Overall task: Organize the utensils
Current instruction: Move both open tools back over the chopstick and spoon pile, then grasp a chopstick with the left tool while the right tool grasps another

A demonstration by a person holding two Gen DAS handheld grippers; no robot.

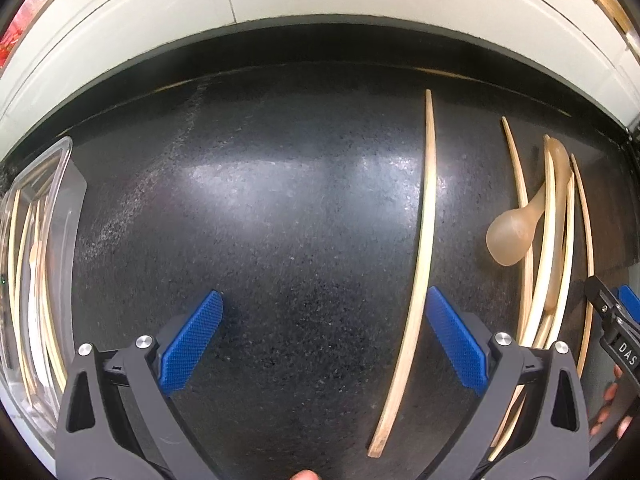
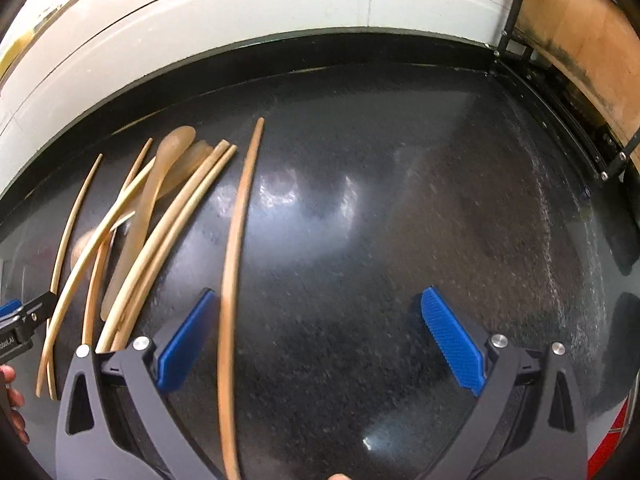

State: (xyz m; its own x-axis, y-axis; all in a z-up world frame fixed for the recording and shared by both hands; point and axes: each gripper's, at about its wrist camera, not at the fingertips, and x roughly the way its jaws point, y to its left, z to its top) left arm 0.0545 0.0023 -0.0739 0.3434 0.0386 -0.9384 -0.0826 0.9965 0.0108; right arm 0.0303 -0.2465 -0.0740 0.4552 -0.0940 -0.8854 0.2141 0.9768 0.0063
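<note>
1. Chopsticks [image 2: 160, 236]: pale, slender wooden sticks, tapered at one end, lying loose in a rough bundle on the black speckled counter [image 2: 380, 220].
2. One lone chopstick [image 1: 420, 248] lies apart from the bundle, just inside my left gripper's [image 1: 324, 340] right pad.
3. Two translucent tan spoons [image 1: 516, 232] lie among the sticks.
4. A clear container [image 1: 48, 240] at my far left holds more sticks.
5. My left gripper: jaws spread wide, holding nothing.
6. My right gripper [image 2: 320, 340]: equally wide, empty; another stick [image 2: 236, 248] runs beside its left pad.
</note>
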